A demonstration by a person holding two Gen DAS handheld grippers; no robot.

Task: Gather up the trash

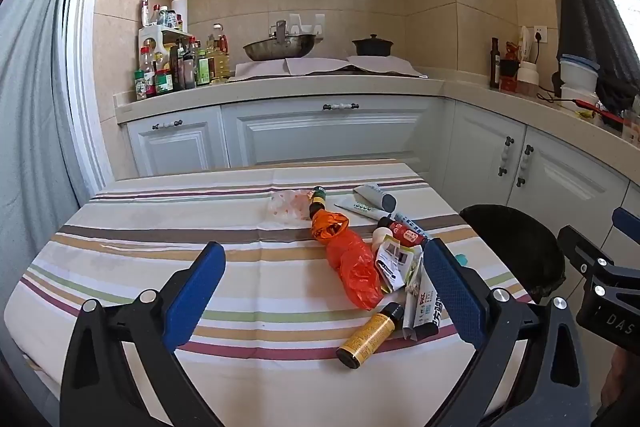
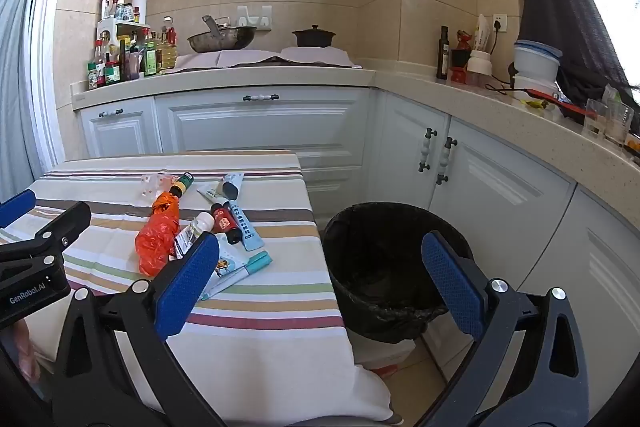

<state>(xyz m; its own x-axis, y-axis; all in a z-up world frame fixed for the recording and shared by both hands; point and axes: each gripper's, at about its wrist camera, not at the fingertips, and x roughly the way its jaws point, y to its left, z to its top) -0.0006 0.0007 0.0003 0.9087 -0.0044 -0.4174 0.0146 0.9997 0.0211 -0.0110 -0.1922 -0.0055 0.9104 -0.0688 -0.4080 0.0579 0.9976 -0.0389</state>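
Trash lies in a heap on the striped tablecloth (image 1: 160,227): an orange plastic bag (image 1: 350,259), a small yellow-labelled bottle (image 1: 366,335), a green-capped dark bottle (image 1: 317,201), a red-labelled bottle (image 1: 402,231), tubes and paper wrappers (image 1: 400,263), and a clear crumpled wrapper (image 1: 288,205). My left gripper (image 1: 324,275) hovers open over the near side of the table, nothing between its blue pads. My right gripper (image 2: 320,271) is open too, straddling the table's right edge and the black-lined bin (image 2: 384,263). The same orange bag (image 2: 156,239) and tubes (image 2: 240,223) show left of it.
The bin (image 1: 516,251) stands on the floor against the table's right side. White cabinets (image 1: 328,135) and a counter with a wok (image 1: 280,47), a dark pot (image 1: 372,47) and condiment bottles (image 1: 176,67) run behind and to the right. A grey curtain (image 1: 32,107) hangs at left.
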